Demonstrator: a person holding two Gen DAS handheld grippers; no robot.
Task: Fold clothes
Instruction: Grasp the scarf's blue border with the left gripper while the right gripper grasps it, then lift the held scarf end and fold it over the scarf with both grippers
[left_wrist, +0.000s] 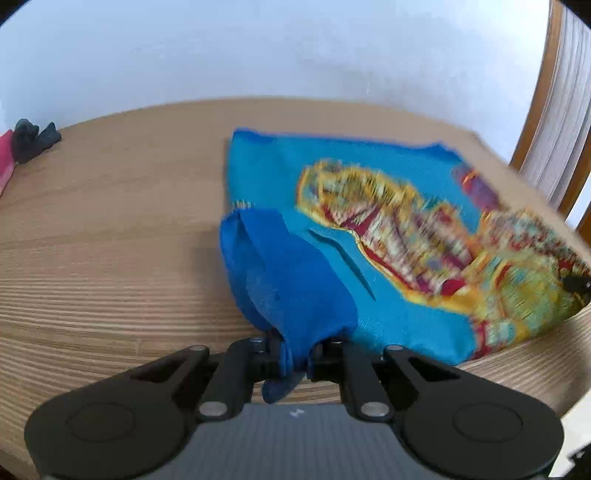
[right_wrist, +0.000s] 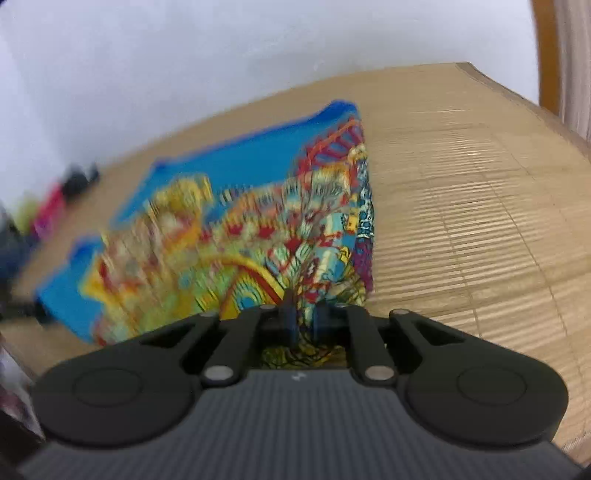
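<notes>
A bright blue shirt (left_wrist: 369, 206) with a large yellow, red and green print lies spread on the wooden table (left_wrist: 110, 229). My left gripper (left_wrist: 298, 354) is shut on a bunched blue corner of it, lifted off the table at the shirt's near left. In the right wrist view the same blue shirt (right_wrist: 236, 221) stretches away to the left, blurred by motion. My right gripper (right_wrist: 303, 321) is shut on its printed near edge, close to the shirt's right side.
Dark and pink garments (left_wrist: 26, 144) lie at the table's far left, by the white wall. They show blurred as a dark and pink pile (right_wrist: 59, 199) in the right wrist view. A wooden frame (left_wrist: 543, 92) stands at the right. Bare tabletop (right_wrist: 461, 206) extends right of the shirt.
</notes>
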